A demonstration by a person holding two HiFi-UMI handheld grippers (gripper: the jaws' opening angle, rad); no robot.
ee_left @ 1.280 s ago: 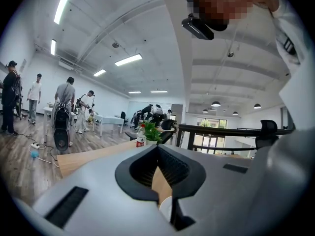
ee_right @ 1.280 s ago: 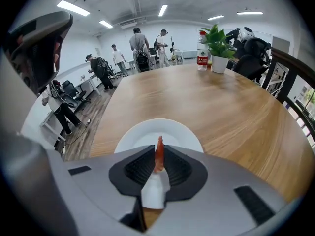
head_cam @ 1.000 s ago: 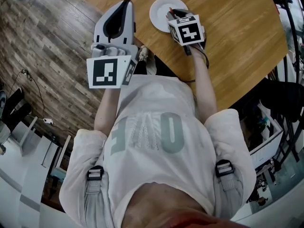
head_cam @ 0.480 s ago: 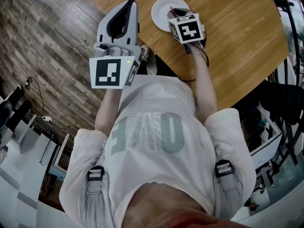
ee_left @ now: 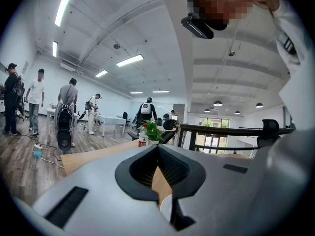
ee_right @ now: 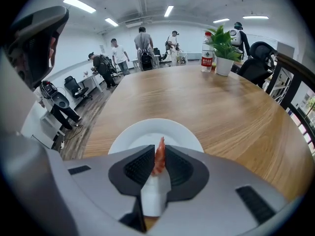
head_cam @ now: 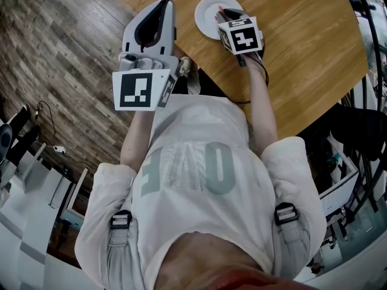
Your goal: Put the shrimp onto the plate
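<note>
An orange-red shrimp [ee_right: 159, 157] stands pinched between the jaws of my right gripper [ee_right: 158, 165], its tail pointing forward over the white plate [ee_right: 140, 137]. In the head view the right gripper [head_cam: 230, 16] hangs over the near edge of the white plate [head_cam: 208, 11] on the wooden table [head_cam: 302, 47], a red tip of the shrimp [head_cam: 221, 9] just visible. My left gripper [head_cam: 158, 12] is held at the table's left edge, away from the plate. Its jaws stand slightly apart with nothing between them, as the left gripper [ee_left: 158, 167] shows in its own view.
A potted plant [ee_right: 224, 48] and a water bottle [ee_right: 207, 53] stand at the far end of the long table. Several people stand across the room, beyond the table. Wooden floor [head_cam: 66, 47] lies left of the table; a black chair [head_cam: 363, 125] is at the right.
The right gripper with the shrimp has crept slightly forward over the plate. The left gripper has shifted a little but stays at the table's left edge.
</note>
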